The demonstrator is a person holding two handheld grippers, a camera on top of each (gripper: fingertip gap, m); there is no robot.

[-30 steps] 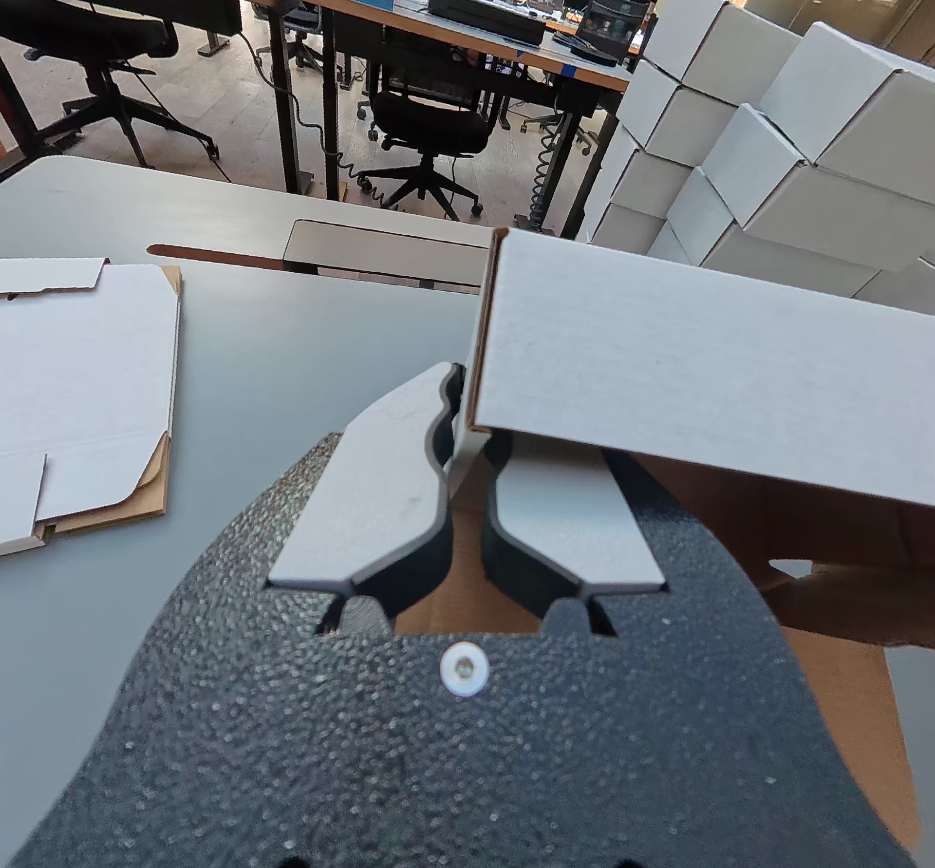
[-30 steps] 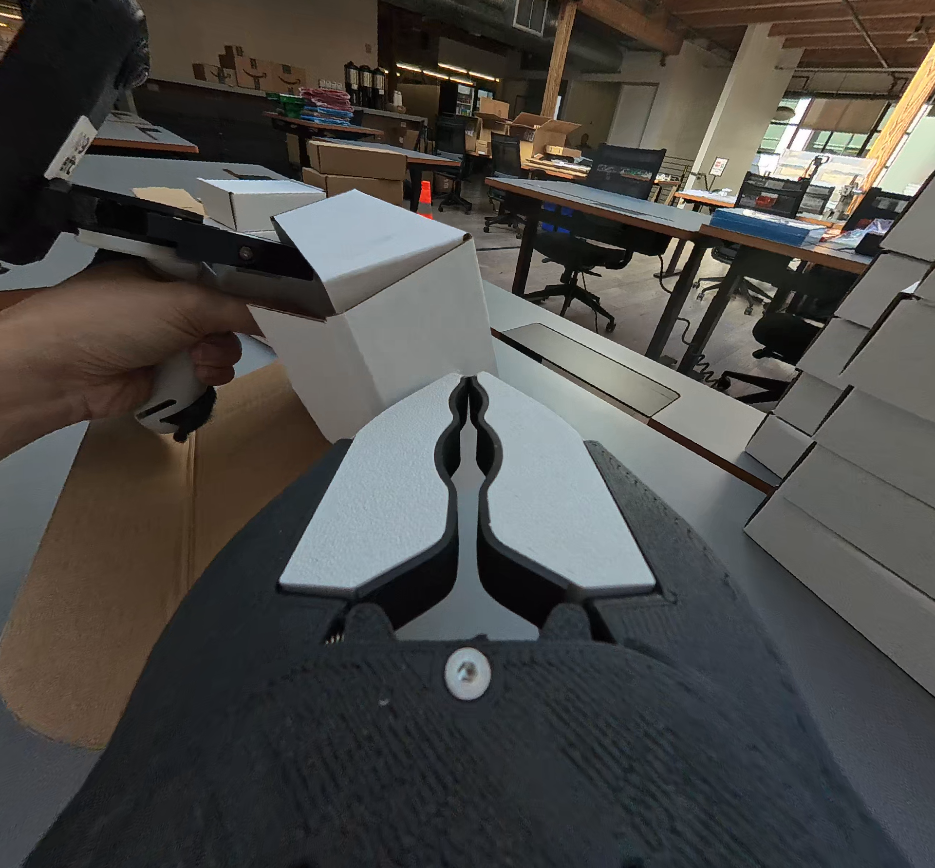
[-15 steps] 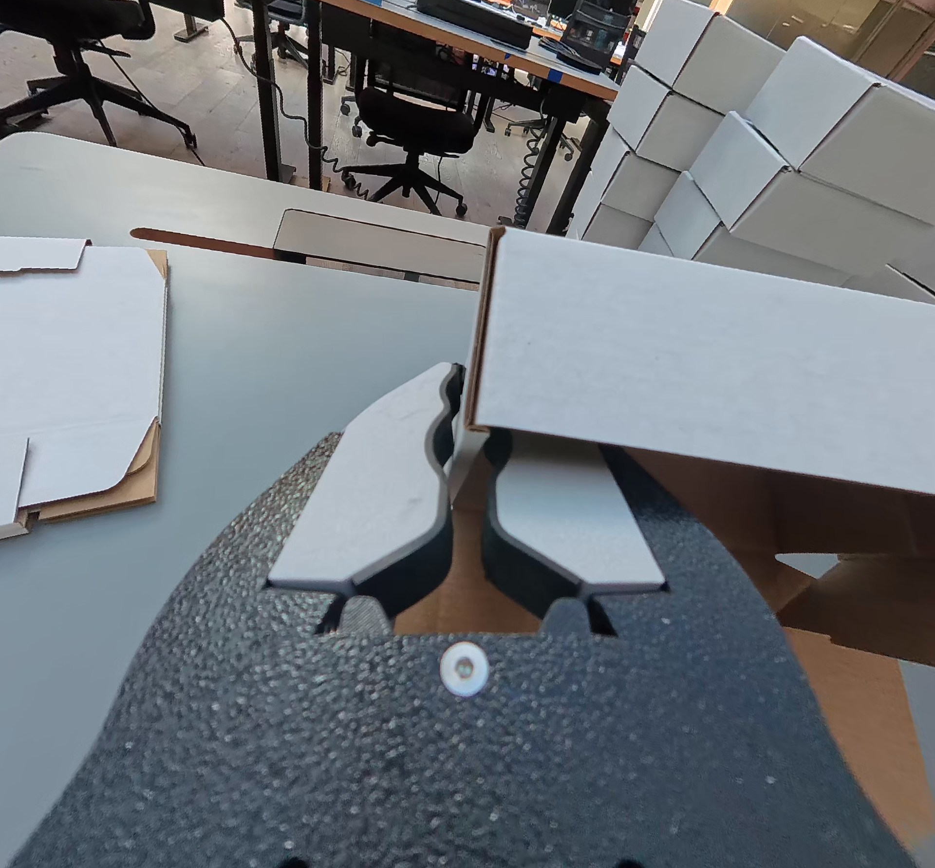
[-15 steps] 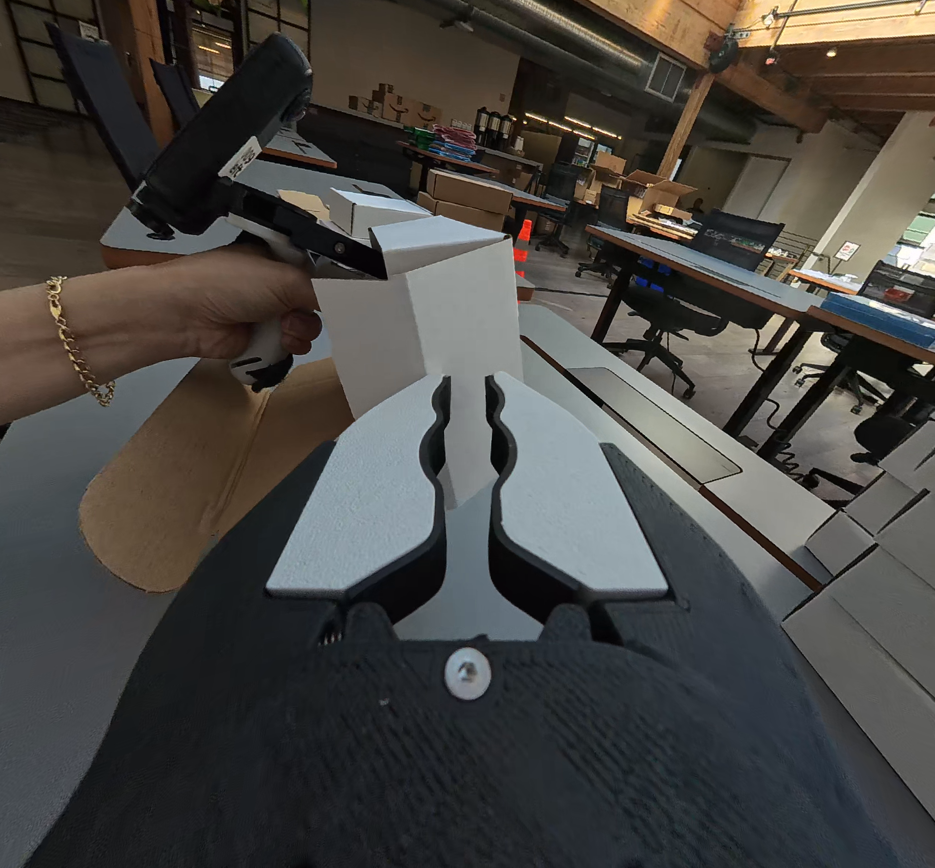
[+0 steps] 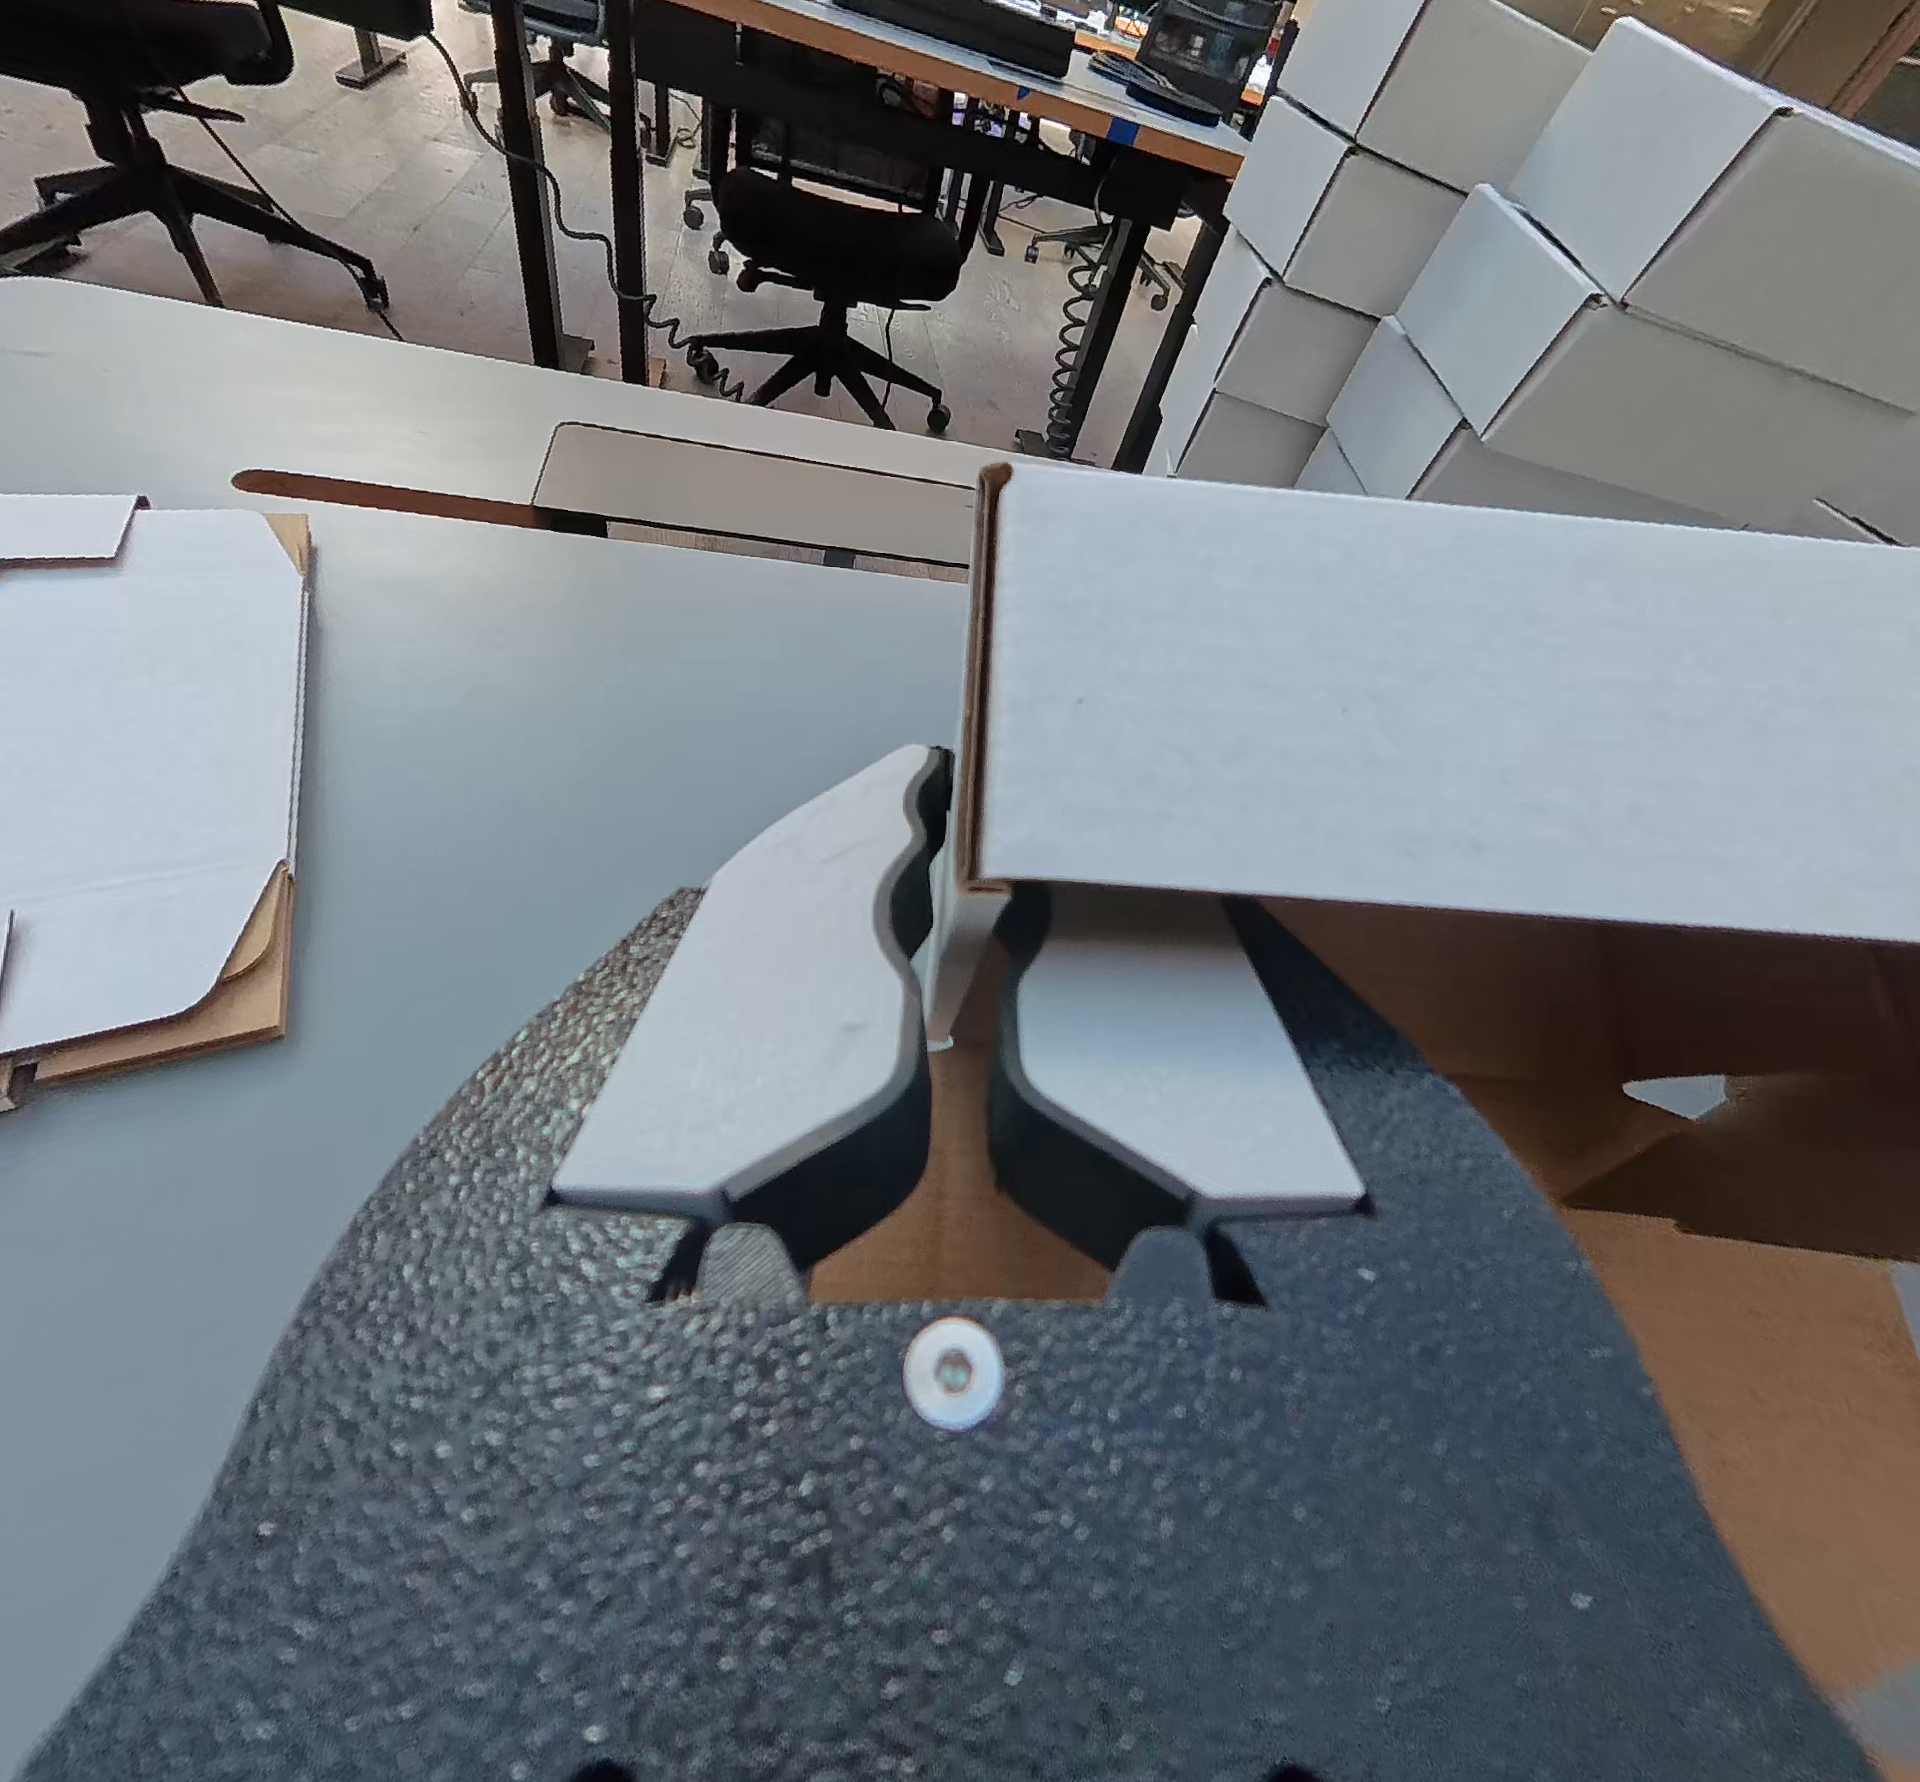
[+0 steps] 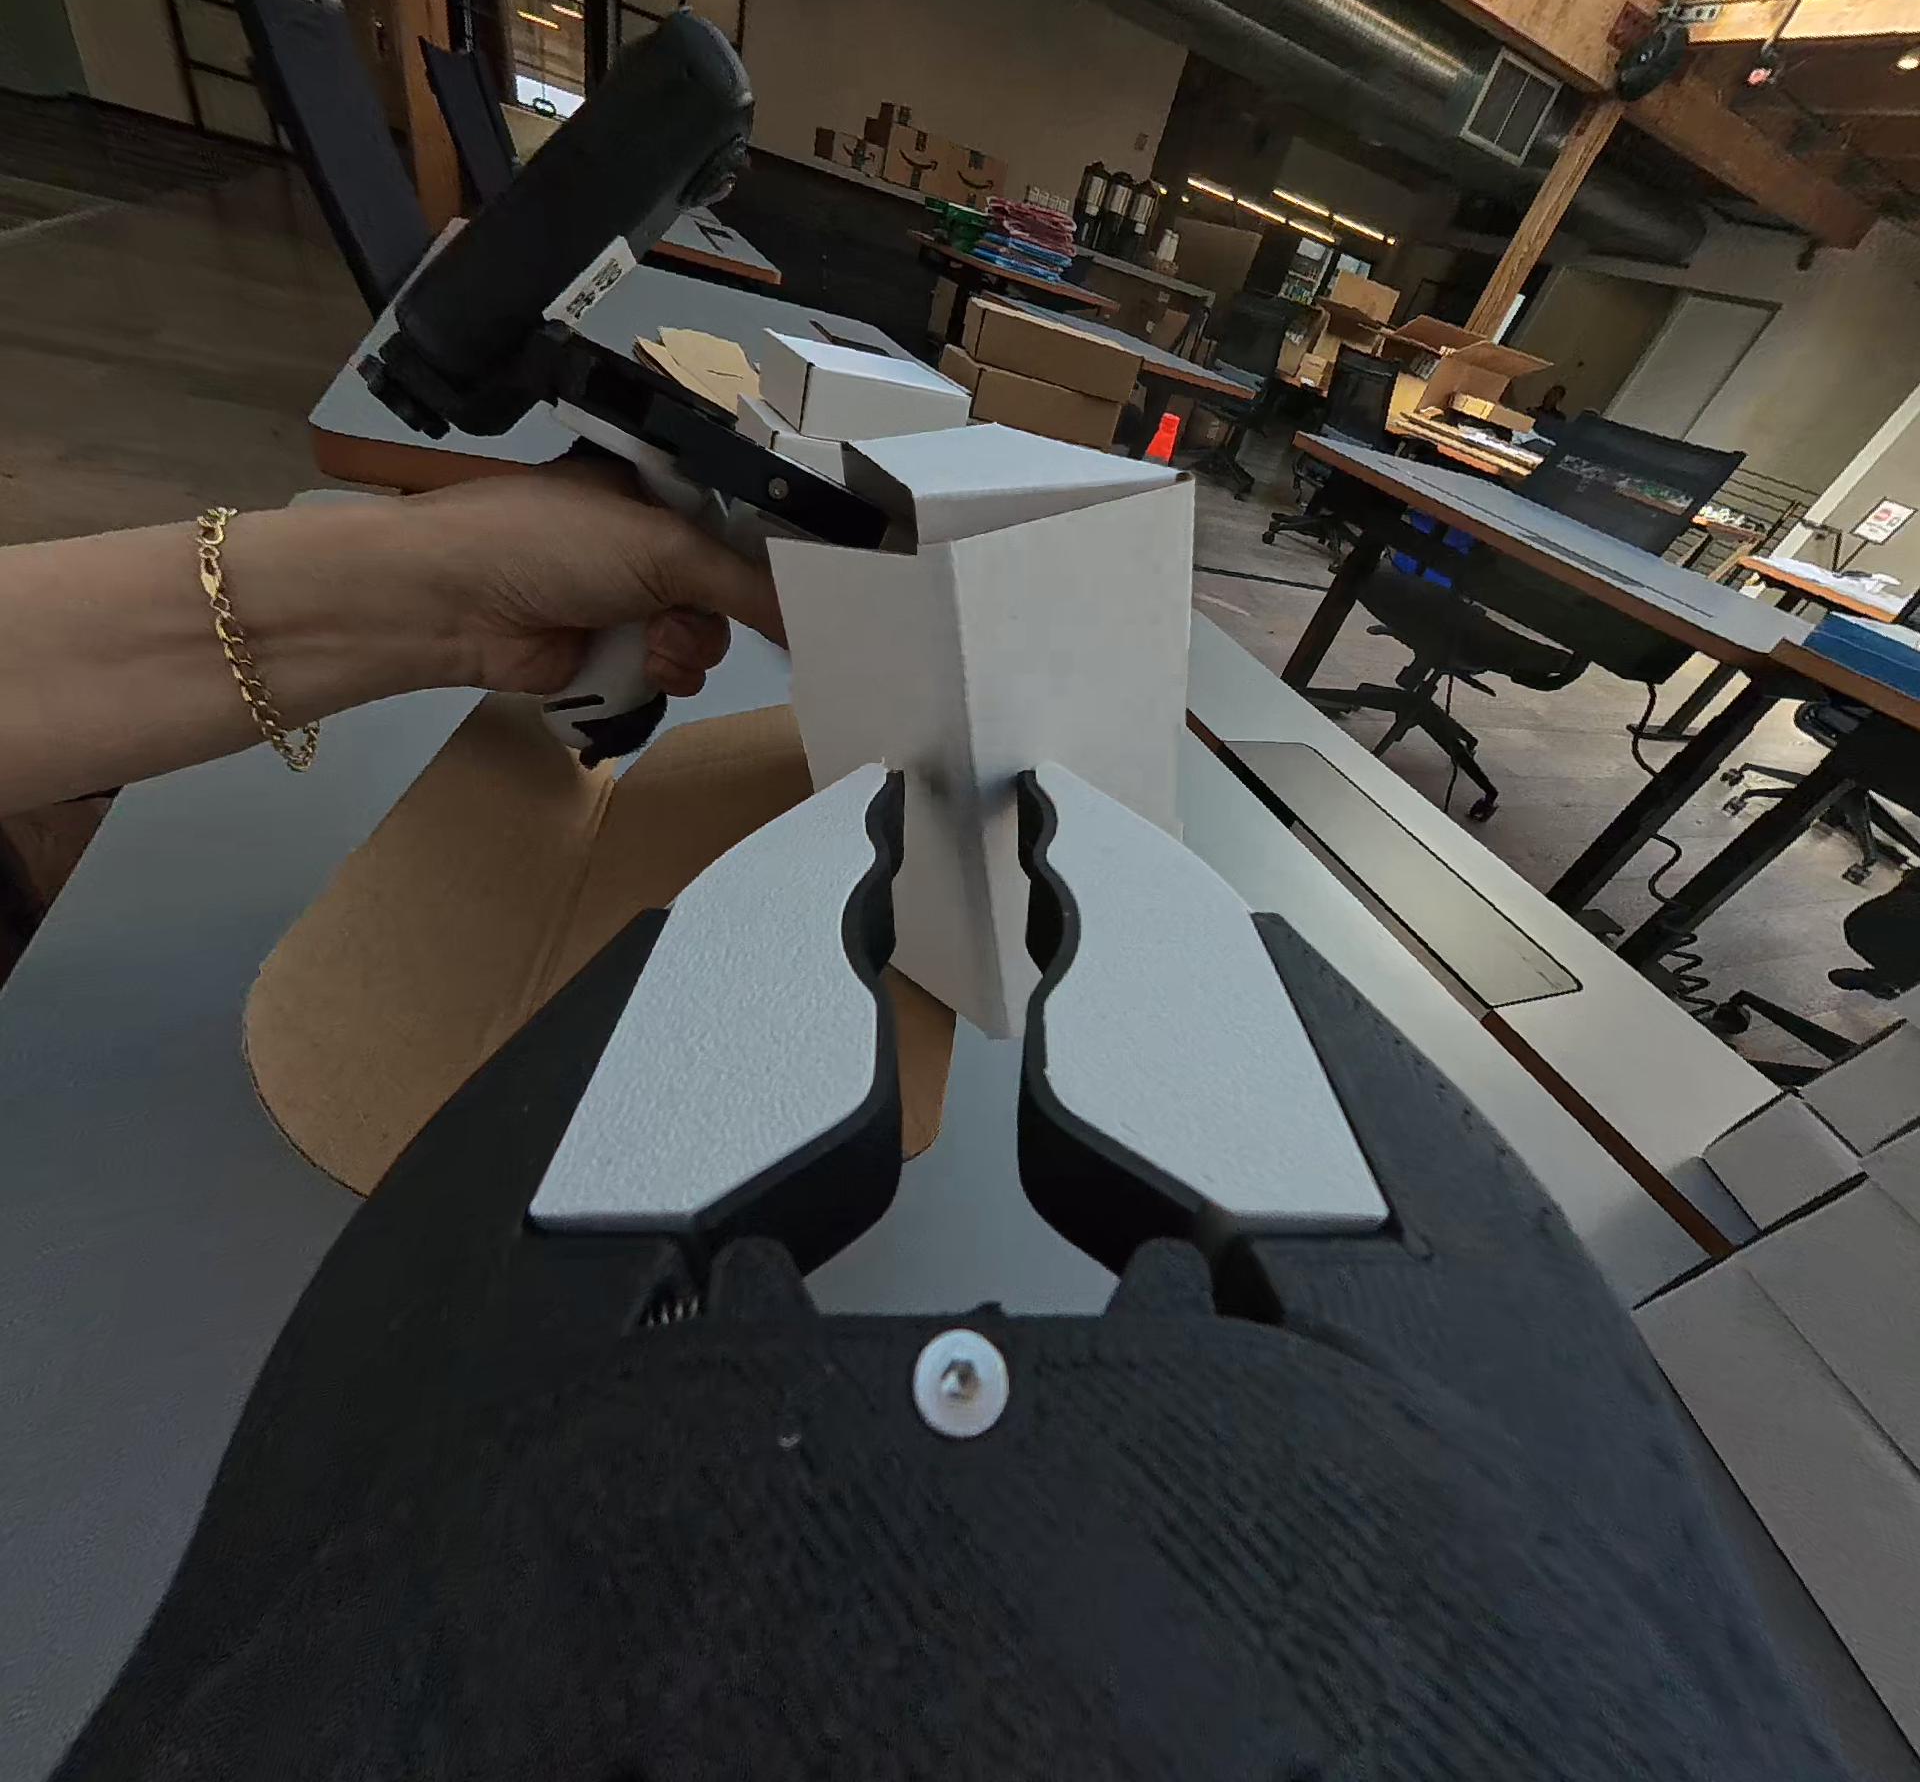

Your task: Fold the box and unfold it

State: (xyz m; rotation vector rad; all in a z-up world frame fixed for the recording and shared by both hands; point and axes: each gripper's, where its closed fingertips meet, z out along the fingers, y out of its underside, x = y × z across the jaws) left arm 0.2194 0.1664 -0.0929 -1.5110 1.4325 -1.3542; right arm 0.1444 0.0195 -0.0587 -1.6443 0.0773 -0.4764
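Your left gripper is clamped on a wall of the half-folded white corrugated-cardboard box at frame centre. Your right gripper is parted around its lower corner (not pinching). Flat cardboard blanks lie left; stacked white boxes fill the upper right.

Your white cardboard box runs off the right edge of the left wrist view, and its top panel covers the tip of the left gripper's right finger. At the tabletop's left edge, the stack of flat white-and-brown cardboard blanks is cut off. In the right wrist view, the box is smeared with blur between your right gripper's fingers, so contact there cannot be told.
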